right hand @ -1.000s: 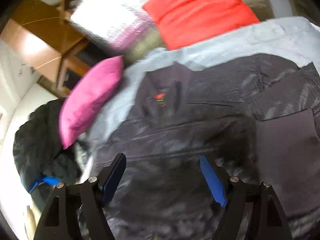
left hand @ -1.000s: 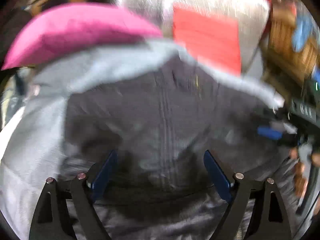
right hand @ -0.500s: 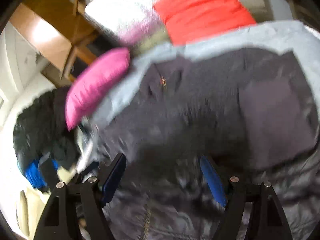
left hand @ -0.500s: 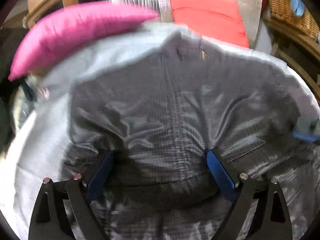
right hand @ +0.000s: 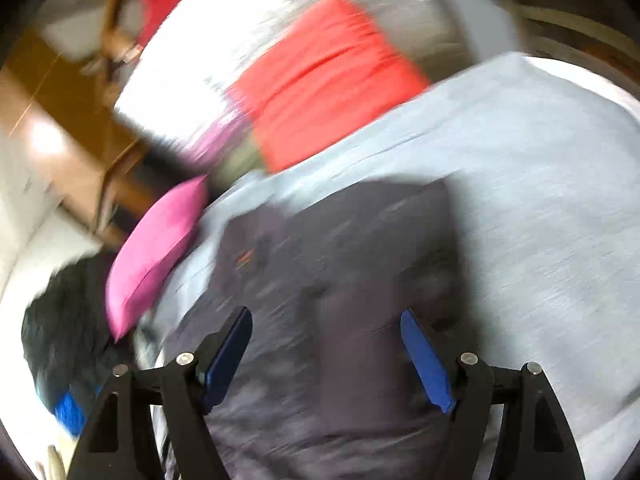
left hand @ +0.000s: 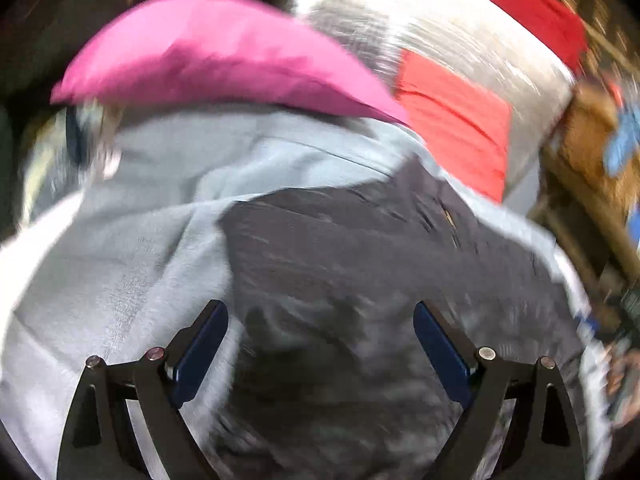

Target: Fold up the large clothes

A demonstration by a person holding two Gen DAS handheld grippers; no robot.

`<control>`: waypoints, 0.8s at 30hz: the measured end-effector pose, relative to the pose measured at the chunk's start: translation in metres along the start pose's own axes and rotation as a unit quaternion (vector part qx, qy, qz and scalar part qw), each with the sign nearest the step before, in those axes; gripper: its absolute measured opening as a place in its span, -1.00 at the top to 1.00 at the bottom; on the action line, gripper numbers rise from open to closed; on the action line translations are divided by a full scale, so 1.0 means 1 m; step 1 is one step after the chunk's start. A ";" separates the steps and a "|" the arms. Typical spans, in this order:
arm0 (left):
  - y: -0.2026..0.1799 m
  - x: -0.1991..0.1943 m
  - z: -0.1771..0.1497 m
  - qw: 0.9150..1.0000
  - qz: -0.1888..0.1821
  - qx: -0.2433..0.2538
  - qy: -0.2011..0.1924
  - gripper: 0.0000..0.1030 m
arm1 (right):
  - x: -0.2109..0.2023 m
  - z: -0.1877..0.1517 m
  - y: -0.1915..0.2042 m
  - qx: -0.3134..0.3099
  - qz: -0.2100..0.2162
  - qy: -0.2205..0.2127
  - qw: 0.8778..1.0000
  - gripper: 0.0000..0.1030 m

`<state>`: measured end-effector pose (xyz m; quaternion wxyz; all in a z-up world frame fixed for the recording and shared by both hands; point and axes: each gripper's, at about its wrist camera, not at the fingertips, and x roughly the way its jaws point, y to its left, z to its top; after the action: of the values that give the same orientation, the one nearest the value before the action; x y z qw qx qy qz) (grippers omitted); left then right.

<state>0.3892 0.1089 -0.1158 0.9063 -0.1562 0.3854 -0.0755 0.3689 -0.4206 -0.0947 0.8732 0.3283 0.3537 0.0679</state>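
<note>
Left wrist view is blurred, but it shows the left gripper point(left hand: 320, 344) with its blue-padded jaws spread wide and nothing pinched between them. Under and ahead of it lies a large dark grey jacket point(left hand: 360, 280) of shiny, finely checked fabric, spread on a pale grey bed sheet point(left hand: 132, 264). The jacket's left edge runs just inside the left finger, with bare sheet beyond it. A long magenta pillow point(left hand: 224, 52) lies at the far edge of the sheet, and a flat red cushion point(left hand: 456, 128) leans against a silvery padded backrest point(left hand: 460, 44) to its right.

In the right wrist view, the right gripper point(right hand: 326, 354) also stands with its jaws wide apart, empty, over the same dark jacket point(right hand: 332, 264). Here the garment looks folded inward, a smooth matte panel lying between the fingers. Bare sheet point(right hand: 540, 184) fills the right side. A heap of dark clothing point(right hand: 60, 320) sits at the far left, beside the magenta pillow point(right hand: 156, 256).
</note>
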 end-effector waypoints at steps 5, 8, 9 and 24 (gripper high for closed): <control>0.040 0.038 0.030 0.996 -0.020 -0.077 0.035 -0.82 | 0.023 0.038 -0.059 0.068 0.020 0.026 0.997 -0.55; 0.034 0.055 0.042 0.996 -0.046 -0.060 0.057 -0.82 | 0.043 0.043 -0.050 0.026 0.035 0.060 0.997 -0.55; 0.031 0.063 0.044 0.995 -0.050 -0.047 0.068 -0.82 | 0.050 0.044 -0.048 0.014 0.028 0.073 0.997 -0.55; 0.008 0.106 0.043 0.990 -0.008 0.106 0.091 0.46 | 0.076 0.019 -0.014 -0.115 -0.070 0.094 0.986 0.47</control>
<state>0.4937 0.0990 -0.1617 0.8781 -0.0552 0.4552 -0.1368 0.4364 -0.4150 -0.1366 0.8704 0.1927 0.4463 0.0778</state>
